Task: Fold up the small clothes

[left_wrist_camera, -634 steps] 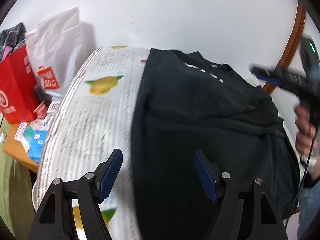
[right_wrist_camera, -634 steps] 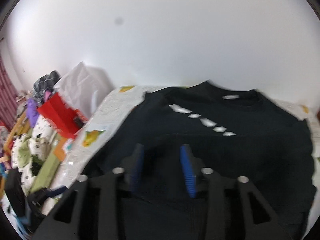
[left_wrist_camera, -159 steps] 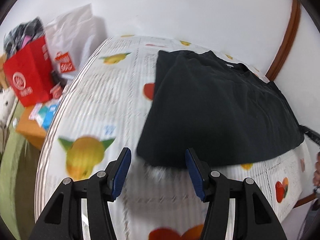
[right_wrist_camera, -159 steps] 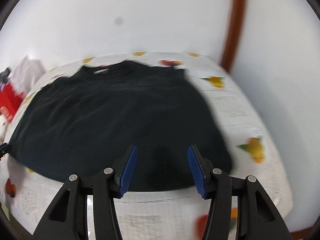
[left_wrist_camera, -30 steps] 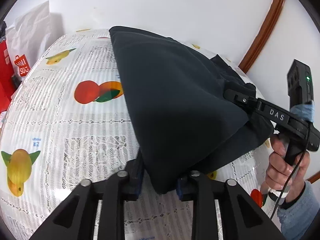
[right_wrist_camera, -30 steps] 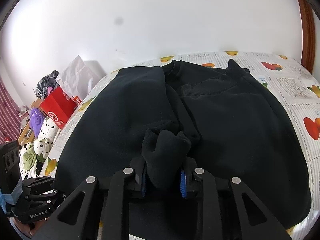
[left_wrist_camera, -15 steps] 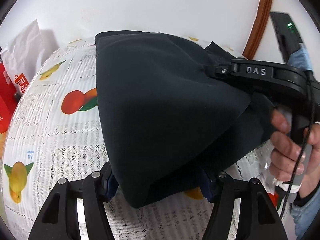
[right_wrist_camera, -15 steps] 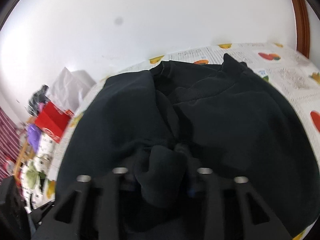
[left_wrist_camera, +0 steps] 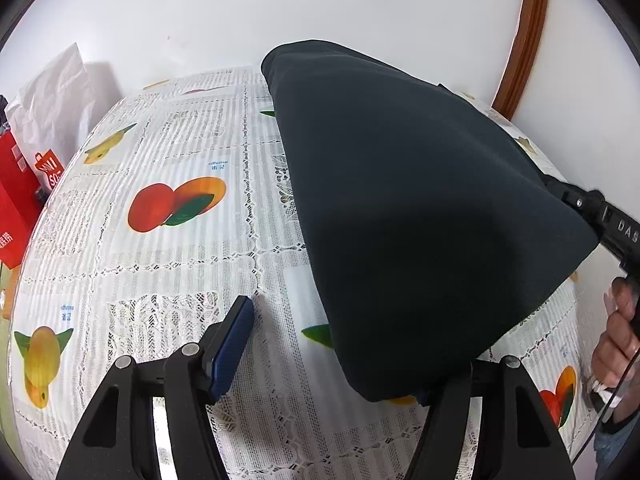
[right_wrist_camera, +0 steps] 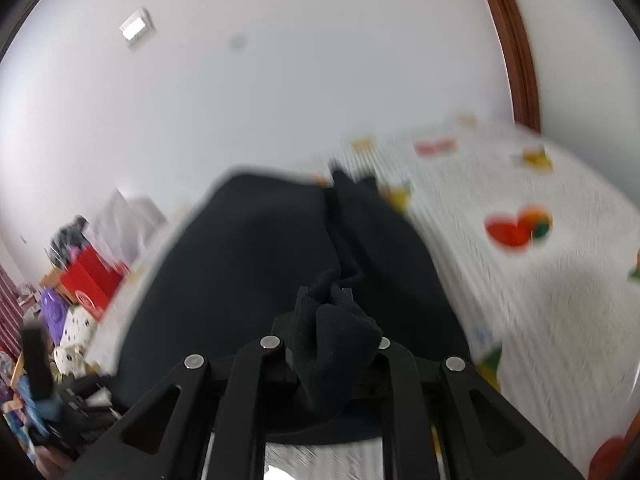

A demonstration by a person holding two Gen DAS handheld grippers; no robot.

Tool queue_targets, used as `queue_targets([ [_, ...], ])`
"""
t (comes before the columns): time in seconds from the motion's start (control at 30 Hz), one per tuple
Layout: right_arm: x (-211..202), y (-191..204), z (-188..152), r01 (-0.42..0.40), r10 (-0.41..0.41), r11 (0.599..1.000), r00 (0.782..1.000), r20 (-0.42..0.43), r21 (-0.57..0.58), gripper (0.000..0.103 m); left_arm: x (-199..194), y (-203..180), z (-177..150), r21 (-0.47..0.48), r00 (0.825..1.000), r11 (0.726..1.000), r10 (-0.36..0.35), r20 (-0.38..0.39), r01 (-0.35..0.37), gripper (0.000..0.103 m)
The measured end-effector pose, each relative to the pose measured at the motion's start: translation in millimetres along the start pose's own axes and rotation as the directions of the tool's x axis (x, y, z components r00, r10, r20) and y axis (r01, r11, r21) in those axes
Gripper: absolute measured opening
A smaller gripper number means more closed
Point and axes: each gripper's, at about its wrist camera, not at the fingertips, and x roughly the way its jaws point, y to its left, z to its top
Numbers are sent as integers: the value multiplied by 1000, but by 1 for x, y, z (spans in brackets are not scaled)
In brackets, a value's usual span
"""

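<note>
A black garment (left_wrist_camera: 420, 200) is lifted off the table, stretched like a tent toward the right gripper. My left gripper (left_wrist_camera: 336, 344) is open; its left pad (left_wrist_camera: 234, 344) is bare over the tablecloth and the cloth's hanging lower edge covers the right finger. My right gripper (right_wrist_camera: 332, 344) is shut on a bunched fold of the black garment (right_wrist_camera: 256, 264) and holds it up; the view is blurred. The right gripper's body also shows at the right edge of the left wrist view (left_wrist_camera: 600, 216).
The table has a white lace cloth with fruit prints (left_wrist_camera: 168, 208). A red bag (left_wrist_camera: 16, 200) and a white paper bag (left_wrist_camera: 52, 96) stand at the far left. A brown wooden frame (left_wrist_camera: 524, 32) runs up the wall at the right.
My left gripper has let go of the garment's corner and opened wide. My right gripper has pulled the cloth to the right and up, still holding it.
</note>
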Motion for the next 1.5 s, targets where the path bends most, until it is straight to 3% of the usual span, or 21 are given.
queue_targets([
  [0.13,-3,-4,0,-26,26,1000,1000,-5,10,27,-4,2,-1,-8,999,999,-51,0,51,65],
  [0.2,0,-8,4,-50,51,998,998,-23,31,41,-5,3,0,-40,993,992,-118,-2,118,65],
  [0.27,6,-11,8,-55,57,998,998,-39,44,44,-1,-6,4,-39,991,991,-131,-13,130,66],
  [0.43,28,-3,15,-42,46,996,997,-63,74,43,7,-36,8,40,998,998,-55,-5,55,69],
  [0.47,30,0,17,-28,32,997,997,-65,72,36,9,-39,7,53,1000,998,-23,-2,23,73],
  [0.5,32,2,19,-15,19,998,998,-62,65,21,8,-39,7,50,1000,999,-12,-1,12,74],
  [0.6,32,14,29,-15,14,1000,997,-78,-7,11,9,-42,8,39,1000,999,4,1,-4,75],
  [0.67,17,22,36,-18,16,995,1000,-12,-98,8,10,-41,9,30,1000,999,10,0,-10,75],
  [0.77,-27,12,45,-77,91,992,984,155,-95,8,11,-44,10,31,1000,999,18,5,-18,75],
  [0.8,-42,4,43,-75,89,995,972,217,-68,8,10,-44,10,30,1000,999,20,6,-20,75],
  [0.87,-52,-7,34,-35,48,998,968,248,-54,8,11,-45,10,29,1000,999,23,7,-24,75],
  [0.97,-31,-29,18,53,-51,999,989,141,-11,8,10,-46,10,34,1000,999,24,9,-24,75],
  [1.07,-11,-49,9,61,-63,997,997,38,56,10,9,-47,10,35,1000,999,20,6,-20,75],
  [1.3,-21,-50,11,154,-154,988,988,-2,-25,22,4,-39,9,17,1000,1000,1,-15,0,75],
  [1.43,-38,-55,8,211,-213,973,977,-6,-98,25,-9,-29,2,6,997,997,-73,-31,74,70],
  [1.5,-57,-54,11,243,-240,966,970,38,-92,26,-19,-28,-4,15,994,994,-111,-15,111,70],
])
